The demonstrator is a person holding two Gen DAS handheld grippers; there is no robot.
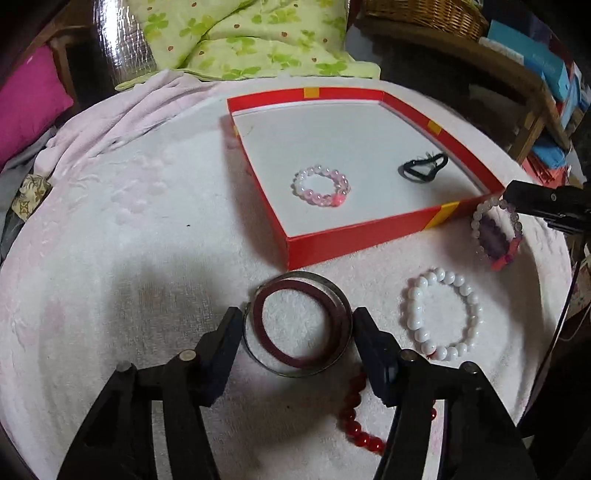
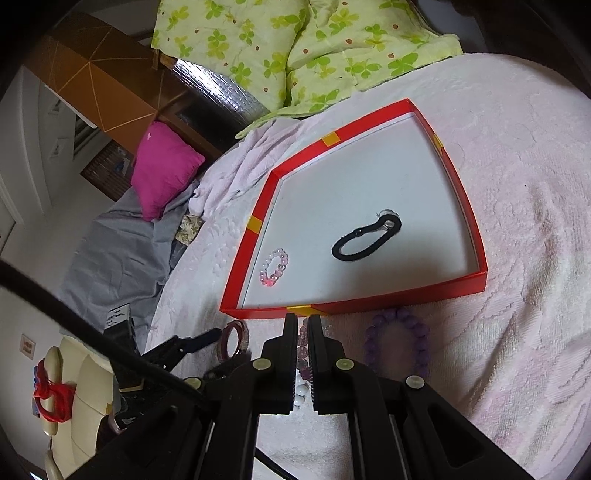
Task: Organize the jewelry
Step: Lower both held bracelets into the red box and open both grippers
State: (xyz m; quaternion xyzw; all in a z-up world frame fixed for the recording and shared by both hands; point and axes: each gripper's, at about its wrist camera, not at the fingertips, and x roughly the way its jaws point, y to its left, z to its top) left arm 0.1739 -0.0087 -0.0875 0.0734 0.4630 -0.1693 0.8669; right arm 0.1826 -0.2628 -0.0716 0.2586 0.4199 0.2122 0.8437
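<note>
The dark red bangle (image 1: 295, 325), lying with a thin metal bangle (image 1: 280, 371) around it, rests on the pale pink towel (image 1: 147, 258) between the spread fingers of the left gripper (image 1: 297, 319); the jaws stand apart on either side of it, and whether the pads touch it cannot be told. Just to its right lies a white bead bracelet (image 1: 443, 314), below it a red bead strand (image 1: 354, 417), and further right a purple bead bracelet (image 1: 496, 236). Beyond them sits the shallow red box (image 1: 354, 236) with a white floor, holding a pink bead bracelet (image 1: 320, 185) and a black hair tie (image 1: 423, 166). The right gripper (image 2: 303, 321) hovers at the box's near wall with its jaws together and nothing seen between them. The towel covers a rounded surface; behind it are a green clover-print quilt (image 2: 295, 48), a magenta cushion (image 2: 162, 170), a grey sheet (image 2: 118, 251) and a wicker basket (image 1: 424, 14)
</note>
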